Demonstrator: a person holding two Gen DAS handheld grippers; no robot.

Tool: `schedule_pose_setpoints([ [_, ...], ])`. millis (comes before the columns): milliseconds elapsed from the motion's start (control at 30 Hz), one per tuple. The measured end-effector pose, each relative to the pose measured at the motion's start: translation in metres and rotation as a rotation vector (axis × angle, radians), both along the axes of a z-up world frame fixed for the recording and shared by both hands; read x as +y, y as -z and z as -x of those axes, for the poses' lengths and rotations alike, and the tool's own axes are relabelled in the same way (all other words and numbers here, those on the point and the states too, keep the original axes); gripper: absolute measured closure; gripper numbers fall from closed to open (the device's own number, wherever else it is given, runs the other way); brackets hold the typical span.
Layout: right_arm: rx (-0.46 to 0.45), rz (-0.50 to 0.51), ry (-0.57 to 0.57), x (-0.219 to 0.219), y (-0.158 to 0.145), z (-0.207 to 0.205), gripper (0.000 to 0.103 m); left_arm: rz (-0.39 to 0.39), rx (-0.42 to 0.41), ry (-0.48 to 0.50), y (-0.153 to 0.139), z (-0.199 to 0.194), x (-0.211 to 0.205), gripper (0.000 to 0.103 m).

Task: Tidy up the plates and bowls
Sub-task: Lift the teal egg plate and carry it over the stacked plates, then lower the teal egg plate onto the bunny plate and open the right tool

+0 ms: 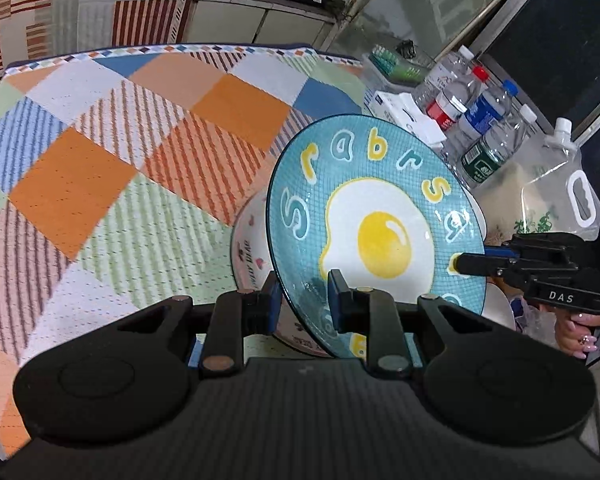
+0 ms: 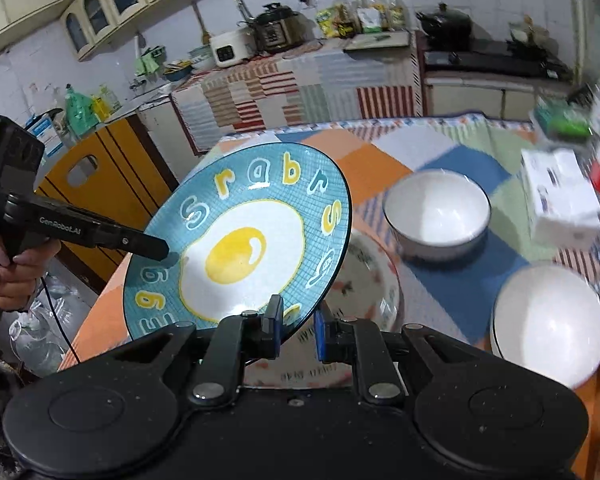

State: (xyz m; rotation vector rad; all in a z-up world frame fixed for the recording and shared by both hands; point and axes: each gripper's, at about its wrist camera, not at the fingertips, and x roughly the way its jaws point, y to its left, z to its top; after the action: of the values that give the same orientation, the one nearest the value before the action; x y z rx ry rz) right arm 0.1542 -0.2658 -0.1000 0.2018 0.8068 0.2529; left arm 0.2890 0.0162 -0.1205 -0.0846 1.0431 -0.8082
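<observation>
A patchwork cloth (image 1: 112,152) is covering the table, and everything else is sitting around it. Bottles (image 1: 472,120) are crowding its right edge, a white box (image 1: 412,114) is lying just beside them on the cloth, and a clear pouch (image 1: 556,184) is standing past the bottles. Beyond the cloth's far edge, a counter (image 2: 300,80) is carrying a rice cooker (image 2: 276,30) and a toaster (image 2: 230,50), with a black pot (image 2: 446,22) sitting further right. A yellow cabinet (image 2: 108,172) is standing off the cloth's left corner.
</observation>
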Motion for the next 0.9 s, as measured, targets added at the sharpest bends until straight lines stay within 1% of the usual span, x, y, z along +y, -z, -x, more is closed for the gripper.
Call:
schedule_pose_setpoints([
  [133, 0.016, -0.021, 0.008, -0.009, 0.012, 0.004, 0.083, -0.002, 0.021, -0.006, 0.009, 0.002, -0.008, 0.081],
  [333, 0.057, -0.023, 0.0, -0.013, 0.028, 0.002, 0.083, -0.065, 0.058, 0.003, 0.028, 0.002, -0.018, 0.081],
  [500, 0.105, -0.052, 0.003, -0.02, 0.046, -0.006, 0.083, -0.119, 0.059, -0.004, 0.039, -0.002, -0.028, 0.081],
  [600, 0.12, -0.047, 0.015, -0.019, 0.052, -0.011, 0.083, -0.167, 0.068, 0.014, 0.044, -0.004, -0.034, 0.081],
  [700, 0.134, -0.037, 0.027, -0.018, 0.054, -0.017, 0.083, -0.19, 0.062, 0.02, 0.047, -0.006, -0.038, 0.081],
  [900, 0.191, -0.065, 0.022, -0.02, 0.062, -0.024, 0.082, -0.235, 0.045, 0.014, 0.051, -0.008, -0.044, 0.081],
])
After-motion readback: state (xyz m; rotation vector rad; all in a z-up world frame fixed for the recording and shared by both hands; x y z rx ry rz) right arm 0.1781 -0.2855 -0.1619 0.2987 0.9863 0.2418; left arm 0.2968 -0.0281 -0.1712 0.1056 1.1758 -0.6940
